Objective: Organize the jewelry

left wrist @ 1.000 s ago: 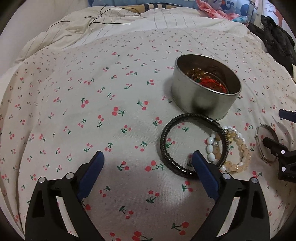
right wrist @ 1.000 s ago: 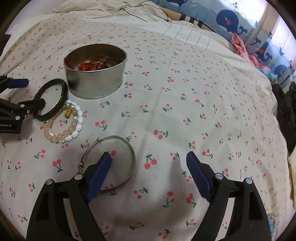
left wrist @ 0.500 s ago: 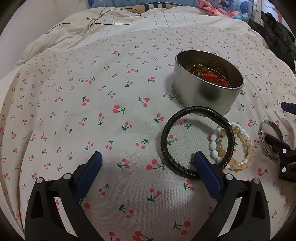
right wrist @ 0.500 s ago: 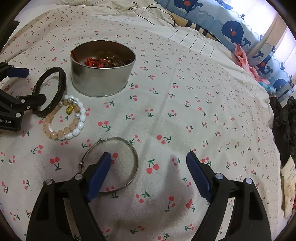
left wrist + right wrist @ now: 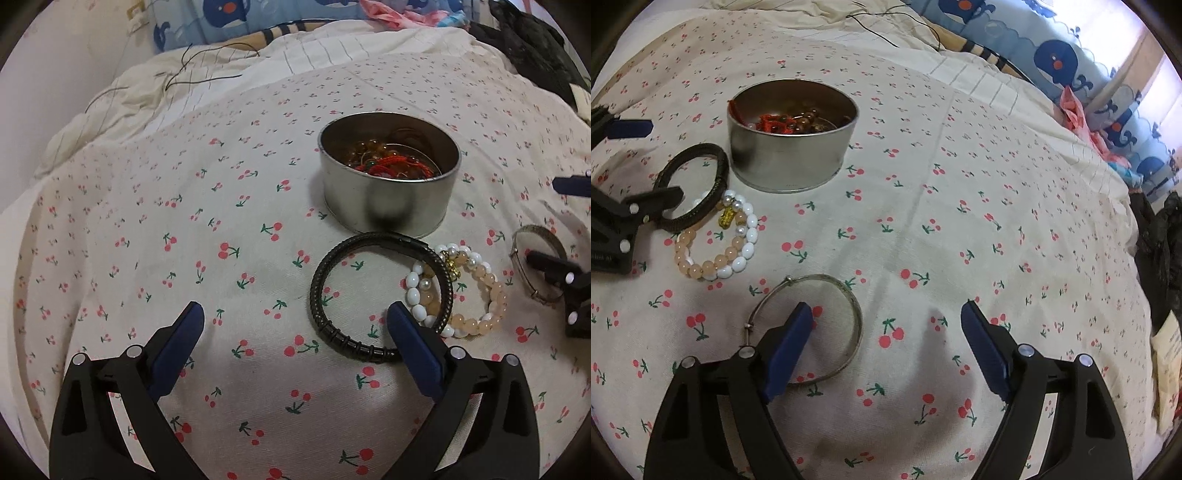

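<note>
A round metal tin (image 5: 388,195) (image 5: 790,147) with red and amber jewelry inside stands on the cherry-print bedspread. In front of it lie a black braided bracelet (image 5: 328,325) (image 5: 716,184), a peach and white bead bracelet (image 5: 487,295) (image 5: 738,251) and a thin silver bangle (image 5: 543,236) (image 5: 849,306). My left gripper (image 5: 293,317) is open; its right finger rests over the black bracelet's near rim. My right gripper (image 5: 886,317) is open over the bangle, left finger inside the ring, pads not touching it.
The cherry-print bedspread (image 5: 184,240) (image 5: 997,221) covers the whole bed. A rumpled cream quilt with a thin black cord (image 5: 199,70) lies at the far end. Dark clothing (image 5: 535,40) (image 5: 1160,236) and a paper slip (image 5: 1167,354) sit at the right edge.
The left gripper's view has tilted up and rolled a little, so the tin and bracelets sit lower and more centred. The right gripper's view shifted slightly; the jewelry has not moved.
</note>
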A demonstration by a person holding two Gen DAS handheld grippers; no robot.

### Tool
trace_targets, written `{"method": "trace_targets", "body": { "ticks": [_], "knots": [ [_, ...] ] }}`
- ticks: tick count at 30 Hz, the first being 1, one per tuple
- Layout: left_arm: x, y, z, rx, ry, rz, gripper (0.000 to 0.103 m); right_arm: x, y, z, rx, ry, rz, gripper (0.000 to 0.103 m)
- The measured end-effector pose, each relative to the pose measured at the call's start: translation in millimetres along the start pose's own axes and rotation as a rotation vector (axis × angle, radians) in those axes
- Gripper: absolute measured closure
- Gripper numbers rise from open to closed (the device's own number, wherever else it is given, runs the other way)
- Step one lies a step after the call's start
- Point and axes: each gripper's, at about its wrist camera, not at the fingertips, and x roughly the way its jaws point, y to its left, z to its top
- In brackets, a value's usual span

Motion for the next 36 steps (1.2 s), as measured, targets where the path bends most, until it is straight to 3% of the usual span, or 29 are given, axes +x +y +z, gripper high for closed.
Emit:
{"method": "trace_targets", "body": {
  "ticks": [36],
  "knots": [
    [-1.6, -0.6, -10.8, -0.036, 0.021, 0.0, 0.008, -9.6, 6.8, -11.9, -0.009, 0.004, 0.017, 0.025]
  ]
}}
